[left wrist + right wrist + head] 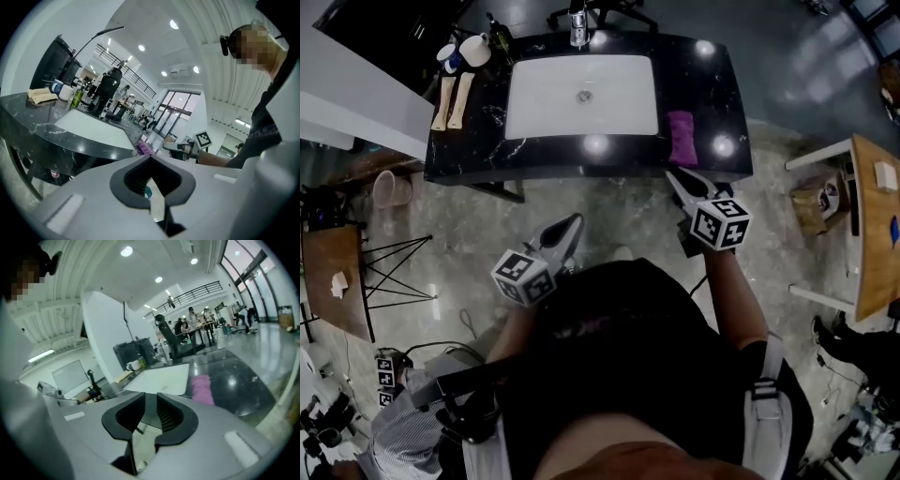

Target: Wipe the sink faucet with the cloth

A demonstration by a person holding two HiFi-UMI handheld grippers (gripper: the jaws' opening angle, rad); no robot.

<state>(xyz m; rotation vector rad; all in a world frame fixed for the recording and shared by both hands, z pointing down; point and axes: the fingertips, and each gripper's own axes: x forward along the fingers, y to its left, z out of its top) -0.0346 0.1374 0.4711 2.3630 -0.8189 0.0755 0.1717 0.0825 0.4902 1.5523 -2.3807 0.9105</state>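
A black counter [712, 75] holds a white sink [581, 117] with a chrome faucet [578, 26] at its far rim. A purple cloth [682, 138] lies folded on the counter just right of the sink; it also shows in the right gripper view, cloth [201, 389], and in the left gripper view, cloth [144, 149]. My right gripper [673, 176] hovers at the counter's front edge, a little short of the cloth, its jaws parted with nothing between them [151, 397]. My left gripper [575, 223] hangs lower and farther back over the floor, shut and empty [150, 157].
Cups and a bottle [473, 49] and two pale rolled items [450, 101] sit at the counter's back left. A wooden table [874, 225] stands at the right, a small wooden table [337, 281] and a pink bin [391, 187] at the left.
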